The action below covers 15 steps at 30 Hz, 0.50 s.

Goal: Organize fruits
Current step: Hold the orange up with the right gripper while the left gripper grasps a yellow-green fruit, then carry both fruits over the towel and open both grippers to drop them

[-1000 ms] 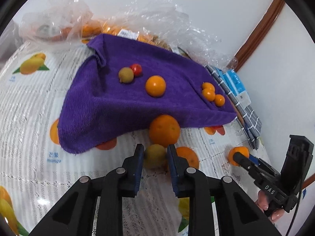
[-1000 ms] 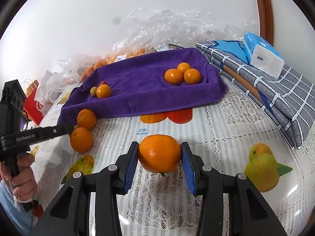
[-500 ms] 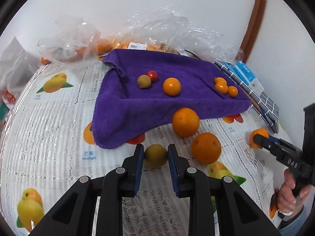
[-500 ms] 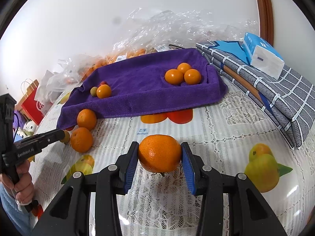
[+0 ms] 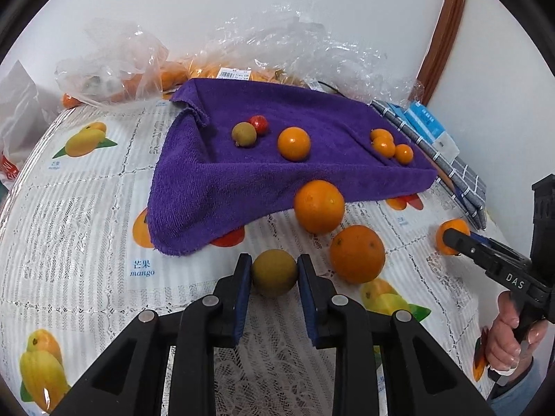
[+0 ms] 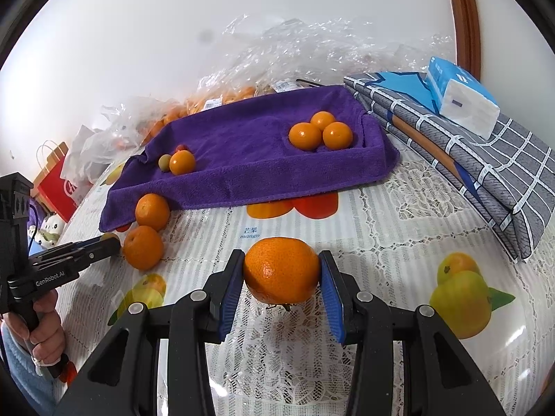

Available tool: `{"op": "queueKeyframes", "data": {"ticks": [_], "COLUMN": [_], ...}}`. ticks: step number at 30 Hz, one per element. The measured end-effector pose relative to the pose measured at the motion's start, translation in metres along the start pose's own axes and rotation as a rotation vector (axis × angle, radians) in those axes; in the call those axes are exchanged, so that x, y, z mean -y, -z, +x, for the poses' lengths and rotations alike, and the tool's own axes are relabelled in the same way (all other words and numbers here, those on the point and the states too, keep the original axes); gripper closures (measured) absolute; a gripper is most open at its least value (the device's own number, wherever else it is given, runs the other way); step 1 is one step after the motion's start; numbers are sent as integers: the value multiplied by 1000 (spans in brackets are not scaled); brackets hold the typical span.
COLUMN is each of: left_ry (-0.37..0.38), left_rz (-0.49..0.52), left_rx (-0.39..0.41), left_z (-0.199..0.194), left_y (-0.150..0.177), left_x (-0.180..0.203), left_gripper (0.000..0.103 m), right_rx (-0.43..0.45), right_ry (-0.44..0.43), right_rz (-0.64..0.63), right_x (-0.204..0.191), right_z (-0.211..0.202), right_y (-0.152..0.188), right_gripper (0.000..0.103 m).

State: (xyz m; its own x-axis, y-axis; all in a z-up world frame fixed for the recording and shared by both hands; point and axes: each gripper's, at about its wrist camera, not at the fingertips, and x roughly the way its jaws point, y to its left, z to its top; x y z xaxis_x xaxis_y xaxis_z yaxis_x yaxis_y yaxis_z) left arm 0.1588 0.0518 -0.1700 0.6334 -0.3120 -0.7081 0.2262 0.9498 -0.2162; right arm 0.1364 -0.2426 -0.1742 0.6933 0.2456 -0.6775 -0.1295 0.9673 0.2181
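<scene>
- Right now my left gripper [image 5: 274, 272] is closed on a small greenish-yellow fruit [image 5: 274, 272], pads pressing both its sides, close over the lace tablecloth [image 5: 86, 215]; I can't tell whether it touches the cloth.
- My right gripper [image 6: 281, 275] is clamped on a tangerine [image 6: 281, 270], one pad on each flank; its stem end points down at the tablecloth, and whether it touches I can't tell.
- Just beside the greenish fruit, on its right in the left wrist view, sit two loose oranges: the nearer orange [image 5: 357, 253] on the tablecloth, the farther orange [image 5: 319, 206] against the near edge of the purple towel [image 5: 215, 187].
- What the next move turns on, as I judge it: the towel lies straight ahead of both grippers and a little higher, so each carry goes forward and up over its near edge.
- On the towel, a small olive-green fruit [image 5: 244, 134] sits toward the left corner, touching a red one [image 5: 258, 124], with a lone orange [image 5: 293, 143] just beside them. That looks the likely spot for my left load.
- Three small oranges [image 6: 321, 131] huddle in the towel's far right corner, nearer my right hand, so I'd expect the tangerine there.
- Farthest back, plastic bags [image 5: 114, 66] with more fruit lie along the table's far edge.
</scene>
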Motion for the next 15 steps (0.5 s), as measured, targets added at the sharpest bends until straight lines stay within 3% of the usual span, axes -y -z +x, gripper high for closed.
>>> {"op": "queueKeyframes", "data": {"ticks": [15], "left_ry": [4], "left_rz": [37], "left_rx": [86], "left_z": [-21], "left_y": [-1], "left_x": [9], "left_gripper": [78], "right_rx": [-3], "right_ry": [2], "right_rz": [-10], "right_x": [-2], "right_z": [-4], "right_y": [-2], "right_gripper": [60]}}
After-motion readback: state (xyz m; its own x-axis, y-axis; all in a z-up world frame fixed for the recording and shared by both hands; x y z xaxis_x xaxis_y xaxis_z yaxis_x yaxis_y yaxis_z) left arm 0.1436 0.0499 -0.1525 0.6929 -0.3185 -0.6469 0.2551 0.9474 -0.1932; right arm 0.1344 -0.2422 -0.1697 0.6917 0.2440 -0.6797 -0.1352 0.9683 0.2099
